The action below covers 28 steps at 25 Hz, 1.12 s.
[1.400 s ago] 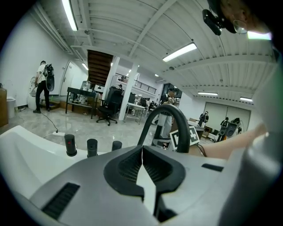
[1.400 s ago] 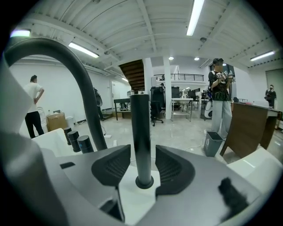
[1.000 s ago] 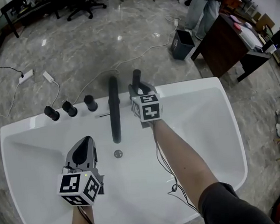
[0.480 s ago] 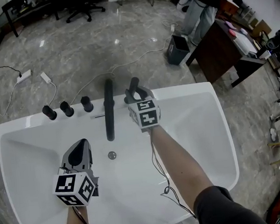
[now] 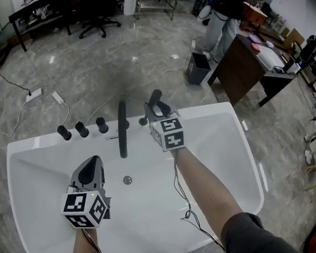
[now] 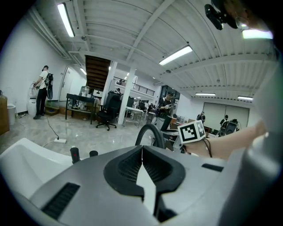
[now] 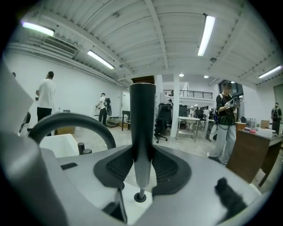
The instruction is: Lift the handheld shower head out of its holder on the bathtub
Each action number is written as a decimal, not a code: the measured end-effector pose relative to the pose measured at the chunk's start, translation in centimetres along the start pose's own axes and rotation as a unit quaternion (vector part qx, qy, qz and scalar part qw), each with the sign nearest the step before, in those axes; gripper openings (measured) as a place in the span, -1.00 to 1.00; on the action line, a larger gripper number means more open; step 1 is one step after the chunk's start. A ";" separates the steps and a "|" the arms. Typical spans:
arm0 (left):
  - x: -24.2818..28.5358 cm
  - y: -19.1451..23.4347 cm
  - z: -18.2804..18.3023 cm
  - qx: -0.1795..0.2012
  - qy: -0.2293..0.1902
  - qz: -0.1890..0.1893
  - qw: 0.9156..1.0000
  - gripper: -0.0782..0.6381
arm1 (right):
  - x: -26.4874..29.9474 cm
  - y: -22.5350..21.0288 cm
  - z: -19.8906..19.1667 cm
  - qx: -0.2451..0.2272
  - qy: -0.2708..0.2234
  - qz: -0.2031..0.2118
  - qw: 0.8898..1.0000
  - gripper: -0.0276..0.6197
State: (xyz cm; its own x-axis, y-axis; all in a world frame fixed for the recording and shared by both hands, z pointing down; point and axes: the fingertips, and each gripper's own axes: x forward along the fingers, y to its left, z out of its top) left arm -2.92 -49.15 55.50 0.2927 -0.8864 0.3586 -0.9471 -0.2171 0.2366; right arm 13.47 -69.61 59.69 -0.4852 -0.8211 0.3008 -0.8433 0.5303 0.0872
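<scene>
A grey marble floor (image 5: 85, 63) of an open workshop surrounds a white bathtub (image 5: 246, 148). On its far rim stand 3 dark knobs (image 5: 81, 129) and a curved black spout (image 5: 122, 129). My right gripper (image 5: 157, 107) is clamped on the dark handle of the shower head (image 7: 142, 114), held upright, its thin lower end just above the holder (image 7: 140, 197). My left gripper (image 6: 142, 152) hovers over the basin, jaws pressed together on nothing. I judge the lift nearly clear. The risks: the slim handle could slide through the pads, its hose could snag in the holder, or the head could knock the spout to the left.
</scene>
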 end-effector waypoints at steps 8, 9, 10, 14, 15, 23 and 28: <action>-3.8 -3.1 2.7 0.000 -0.015 -0.010 1.000 -0.74 | -6.3 0.8 6.6 0.006 -0.060 0.013 0.998 -0.48; -4.4 -3.5 2.7 -0.002 -0.014 -0.010 1.000 -0.74 | -7.2 1.0 7.3 0.007 -0.065 0.015 0.998 -0.48; -4.9 -3.8 2.7 -0.003 -0.013 -0.010 1.000 -0.74 | -8.1 1.1 7.8 0.009 -0.069 0.016 0.997 -0.48; -7.0 -4.8 3.7 -0.006 -0.018 -0.012 1.000 -0.74 | -11.5 1.7 9.7 0.007 -0.081 0.019 0.996 -0.48; -7.5 -5.1 4.0 -0.003 -0.020 -0.013 1.000 -0.74 | -12.5 1.8 10.1 0.005 -0.084 0.018 0.996 -0.48; -11.7 -6.8 5.3 -0.007 -0.027 -0.025 0.999 -0.74 | -20.2 4.3 12.5 0.005 -0.102 0.026 0.994 -0.48; -14.0 -8.0 5.2 -0.007 -0.027 -0.036 0.999 -0.74 | -24.3 5.9 13.4 0.004 -0.115 0.024 0.993 -0.48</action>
State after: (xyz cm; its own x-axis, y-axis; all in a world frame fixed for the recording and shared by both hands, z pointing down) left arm -0.09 -37.14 43.94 0.3523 -0.8892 0.2919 -0.9218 -0.2759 0.2721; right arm 17.21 -49.36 40.14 -0.5636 -0.8223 0.0785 -0.8196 0.5686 0.0709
